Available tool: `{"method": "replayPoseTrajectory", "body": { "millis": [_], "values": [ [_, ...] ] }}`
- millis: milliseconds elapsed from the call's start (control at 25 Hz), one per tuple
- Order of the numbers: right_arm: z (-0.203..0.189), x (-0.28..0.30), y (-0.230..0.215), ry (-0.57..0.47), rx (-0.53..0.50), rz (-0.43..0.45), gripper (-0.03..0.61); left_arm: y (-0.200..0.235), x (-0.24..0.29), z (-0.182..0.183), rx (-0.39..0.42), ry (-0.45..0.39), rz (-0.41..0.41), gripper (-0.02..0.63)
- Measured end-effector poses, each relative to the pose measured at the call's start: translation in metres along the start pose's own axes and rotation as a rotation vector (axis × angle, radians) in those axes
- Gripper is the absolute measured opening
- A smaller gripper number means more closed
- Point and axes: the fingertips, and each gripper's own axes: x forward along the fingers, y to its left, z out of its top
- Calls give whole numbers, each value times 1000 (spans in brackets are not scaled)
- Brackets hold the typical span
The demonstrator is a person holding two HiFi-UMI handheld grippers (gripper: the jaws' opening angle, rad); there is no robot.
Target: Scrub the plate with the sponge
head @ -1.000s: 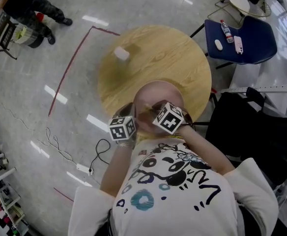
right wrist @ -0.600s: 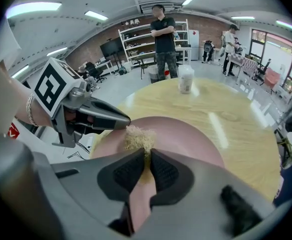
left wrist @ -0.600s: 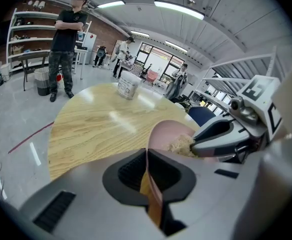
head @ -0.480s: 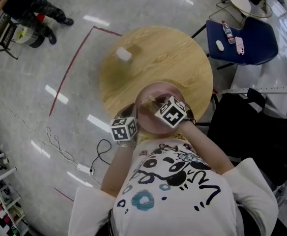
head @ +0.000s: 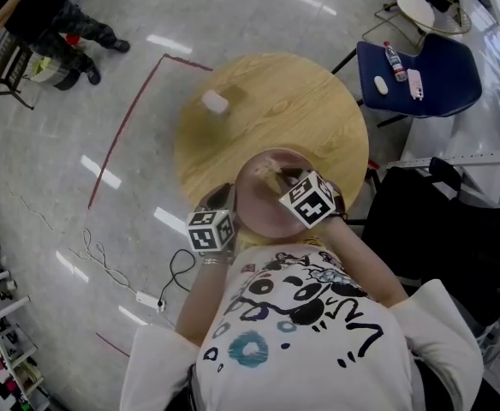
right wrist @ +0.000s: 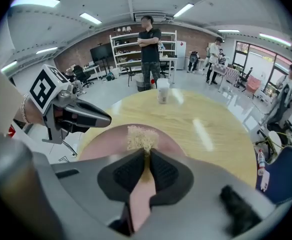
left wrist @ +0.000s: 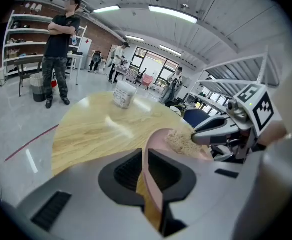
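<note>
Left tongs (left wrist: pixel 146 169) clamp the near rim of the pink plate (head: pixel 265 217); plate is held over the near edge of the round wooden desk (head: pixel 276 101); right tongs (right wrist: pixel 146 159) are pressed almost together, pinching the tan sponge (right wrist: pixel 141 137); sponge sits against the plate's inner face, toward its far side; white container (head: pixel 215 102) stands on the desk's far-left part, well apart from the plate; blue chair (head: pixel 421 75) is beside the desk with a bottle and small items on its seat.
</note>
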Motion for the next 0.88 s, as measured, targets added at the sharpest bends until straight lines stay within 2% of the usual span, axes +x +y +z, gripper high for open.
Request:
{"method": "replayPoseTrajectory", "body": {
  "millis": [120,360,640,880],
  "values": [
    [10,-22,-7,-84,22,-14,49,-3,-12,18,16,-42,-7,28],
    [62,-107,-38,-401,58,-101,49,-30,-53,94,82,-214,-60,26],
    [114,-224,-60,-728,46,-197,49,-100,-111,190,299,-438,-199,18],
    [132,-304,-63,-941,18,-215,49,-163,-150,242,475,-569,-306,15]
  ]
}}
